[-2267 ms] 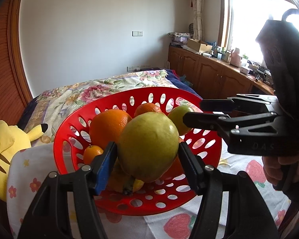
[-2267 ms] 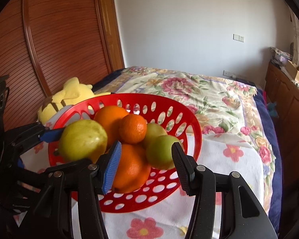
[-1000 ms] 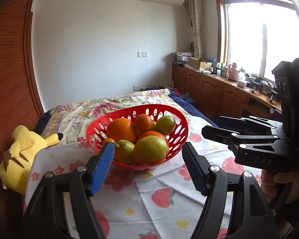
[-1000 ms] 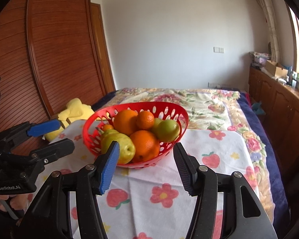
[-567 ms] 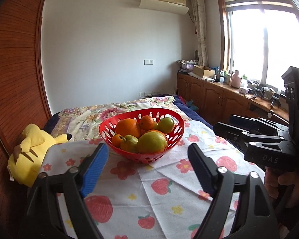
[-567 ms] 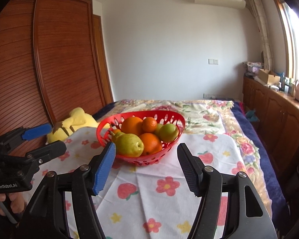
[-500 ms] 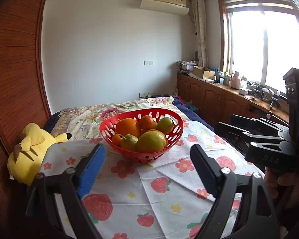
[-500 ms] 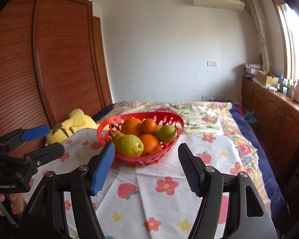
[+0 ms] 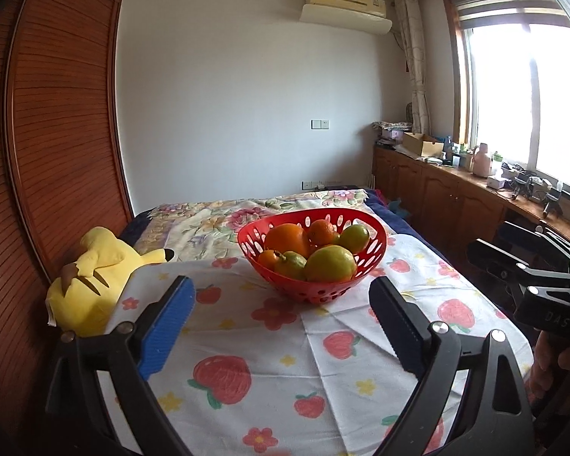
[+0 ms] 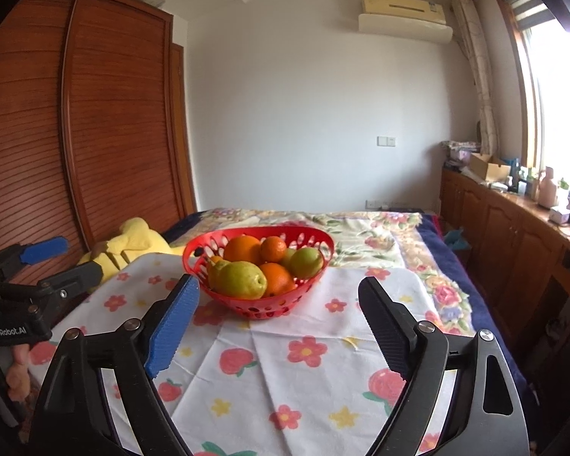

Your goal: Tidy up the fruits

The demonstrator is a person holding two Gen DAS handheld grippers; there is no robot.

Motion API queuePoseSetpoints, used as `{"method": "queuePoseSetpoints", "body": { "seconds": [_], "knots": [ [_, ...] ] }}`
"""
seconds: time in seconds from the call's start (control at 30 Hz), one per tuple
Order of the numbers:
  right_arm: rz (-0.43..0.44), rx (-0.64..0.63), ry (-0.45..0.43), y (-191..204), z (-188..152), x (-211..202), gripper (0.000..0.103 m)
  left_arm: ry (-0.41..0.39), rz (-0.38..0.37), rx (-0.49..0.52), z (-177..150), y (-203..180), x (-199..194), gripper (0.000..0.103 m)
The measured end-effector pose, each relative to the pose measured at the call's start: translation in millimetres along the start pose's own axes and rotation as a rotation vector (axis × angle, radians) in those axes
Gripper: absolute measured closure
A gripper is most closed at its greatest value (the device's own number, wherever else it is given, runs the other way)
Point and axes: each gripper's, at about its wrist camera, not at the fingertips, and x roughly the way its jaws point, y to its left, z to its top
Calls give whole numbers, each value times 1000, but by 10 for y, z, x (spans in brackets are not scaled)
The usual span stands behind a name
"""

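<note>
The red basket [image 9: 311, 266] heaped with fruits [image 9: 328, 264] sits mid-cloth [image 9: 323, 345], toward the far edge. The topmost fruit could roll out if nudged. Left gripper [image 9: 281, 326] and right gripper [image 10: 277, 317], both splayed and empty, have drawn well back since releasing the pear [image 10: 241, 279].

Bare floral tablecloth [image 9: 281, 345] is seen between and ahead of both pairs of spread fingers. Straight ahead the way is blocked by the red basket [image 9: 315, 288]; left of the fingers, by a yellow plush toy [image 9: 91, 277].
</note>
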Motion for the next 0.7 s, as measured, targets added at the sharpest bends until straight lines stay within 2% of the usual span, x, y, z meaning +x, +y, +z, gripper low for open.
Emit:
{"method": "queuePoseSetpoints", "body": {
  "seconds": [0.2,0.7],
  "knots": [
    [-19,24,5,-29,-54,-73,14,-2,-23,-20,-66,45,-96,9],
    [-45,30,24,-20,-184,-115,14,15,9,-24,-208,72,-65,9]
  ]
}}
